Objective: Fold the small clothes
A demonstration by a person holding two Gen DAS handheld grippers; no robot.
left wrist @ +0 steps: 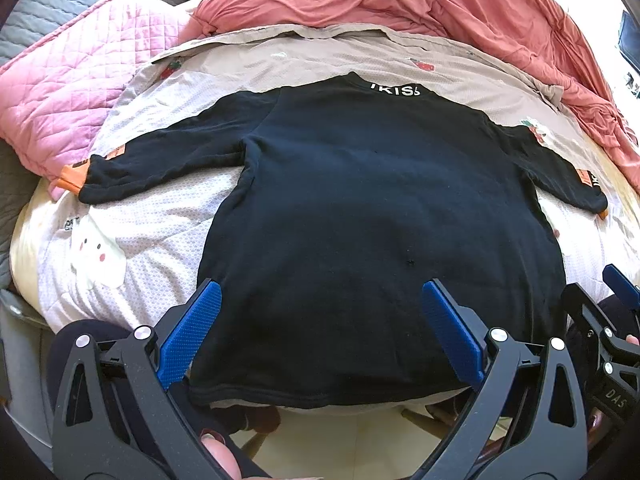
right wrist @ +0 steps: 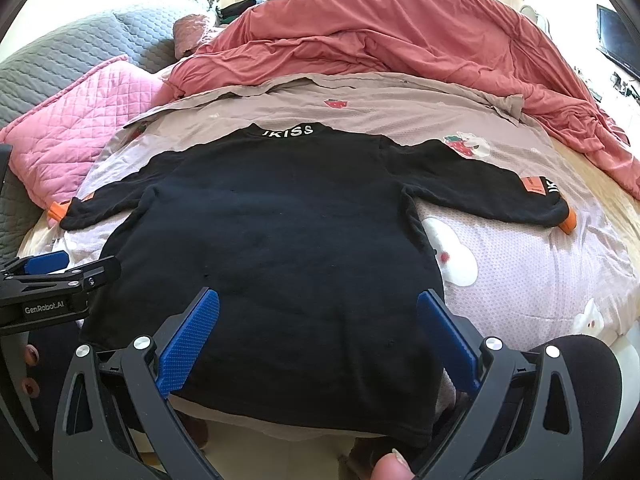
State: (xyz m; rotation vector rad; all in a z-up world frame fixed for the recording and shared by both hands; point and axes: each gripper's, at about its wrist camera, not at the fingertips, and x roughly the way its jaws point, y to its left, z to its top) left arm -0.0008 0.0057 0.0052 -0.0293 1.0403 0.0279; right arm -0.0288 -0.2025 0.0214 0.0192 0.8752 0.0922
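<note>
The bed point(right wrist: 520, 280) carries everything here, covered with a pale sheet point(left wrist: 160, 216) printed with strawberries and small white figures. At its far side a big salmon-red duvet point(right wrist: 400, 40) lies in a heap, and on the left there is a pink quilted pillow point(left wrist: 68, 108). Between these and the near edge the sheet is free, so there is room to swing the sleeves inward.

The black shirt point(left wrist: 360, 200) lies flat in the middle of the bed, collar away from the person, both long sleeves spread out to the sides. Its hem hangs a little over the near edge of the bed. I judge it to be soft, light knit cloth: it will sag and wrinkle when lifted, it does not slip much, and it cannot break. Good places to take hold are the two hem corners, or the sleeve ends with the orange cuffs point(right wrist: 568, 220).

The left gripper point(left wrist: 320, 328) hovers over the left part of the hem with its jaws spread wide, holding nothing. The right gripper point(right wrist: 316, 332) stands the same way over the right part of the hem, also released. A finger point(right wrist: 392, 468) of the person shows at the bottom edge.
</note>
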